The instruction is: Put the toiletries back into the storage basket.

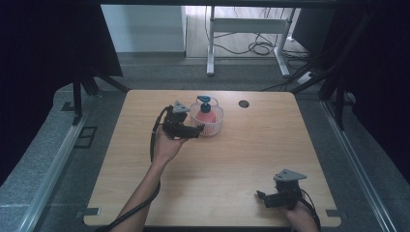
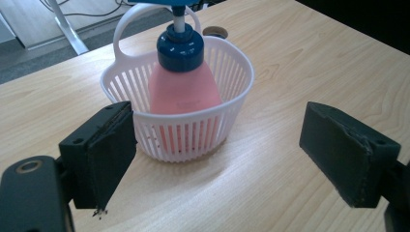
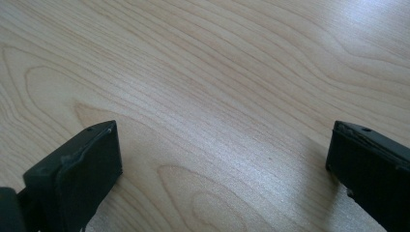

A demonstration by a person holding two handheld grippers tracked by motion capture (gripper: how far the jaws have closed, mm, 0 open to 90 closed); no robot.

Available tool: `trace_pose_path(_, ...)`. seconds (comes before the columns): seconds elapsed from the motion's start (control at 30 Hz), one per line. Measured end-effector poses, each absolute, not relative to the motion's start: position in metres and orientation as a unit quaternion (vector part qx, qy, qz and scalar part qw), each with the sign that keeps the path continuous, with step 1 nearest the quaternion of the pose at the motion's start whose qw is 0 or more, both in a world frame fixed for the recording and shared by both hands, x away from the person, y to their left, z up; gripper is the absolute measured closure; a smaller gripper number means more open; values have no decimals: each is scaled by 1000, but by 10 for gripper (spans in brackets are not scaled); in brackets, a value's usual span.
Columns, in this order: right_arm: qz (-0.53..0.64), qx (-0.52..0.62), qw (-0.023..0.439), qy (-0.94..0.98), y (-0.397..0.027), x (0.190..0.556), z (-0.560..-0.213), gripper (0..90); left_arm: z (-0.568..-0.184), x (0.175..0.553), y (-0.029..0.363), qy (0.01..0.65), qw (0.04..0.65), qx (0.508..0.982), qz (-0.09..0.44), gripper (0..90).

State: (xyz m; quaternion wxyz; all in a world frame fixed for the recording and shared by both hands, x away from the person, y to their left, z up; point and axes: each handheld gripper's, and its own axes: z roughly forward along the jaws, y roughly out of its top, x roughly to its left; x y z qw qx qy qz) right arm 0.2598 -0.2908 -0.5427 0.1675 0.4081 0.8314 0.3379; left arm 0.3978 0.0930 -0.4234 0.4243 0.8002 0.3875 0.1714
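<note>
- The left hand-held gripper (image 1: 197,129) sits at the middle-left of the tabletop (image 1: 241,154) in the high view, held from below by the person's left hand (image 1: 167,145), with its grey three-cornered plate on top and its cable trailing back along the forearm.
- Its jaws stand wide apart and hold nothing; in the left gripper view (image 2: 217,164) they frame the basket, which lies just ahead of them, the left jaw close to the basket's wall.
- The white slatted basket (image 1: 215,126) stands upright on the tabletop toward the far edge, its looped handle on the far side.
- Inside the basket stands a pink pump bottle (image 1: 205,117) with a dark blue collar and a lighter blue pump head, upright.
- Just to the right, near the far edge, is a round cable hole (image 1: 244,103) in the tabletop.
- The right hand-held gripper (image 1: 261,195) rests at the near right corner, well apart from the basket; in the right gripper view (image 3: 222,164) its jaws are spread wide over bare wood, empty.
</note>
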Motion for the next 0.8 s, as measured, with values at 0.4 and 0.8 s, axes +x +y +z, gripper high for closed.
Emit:
trace_pose_path(0.4, 338, 409, 169, 831, -291, 260, -543, 0, -426, 383, 103, 384, 432, 799, 167, 126)
trace_pose_path(0.8, 337, 410, 168, 831, -290, 260, -543, 0, -432, 367, 109, 379, 438, 799, 159, 126)
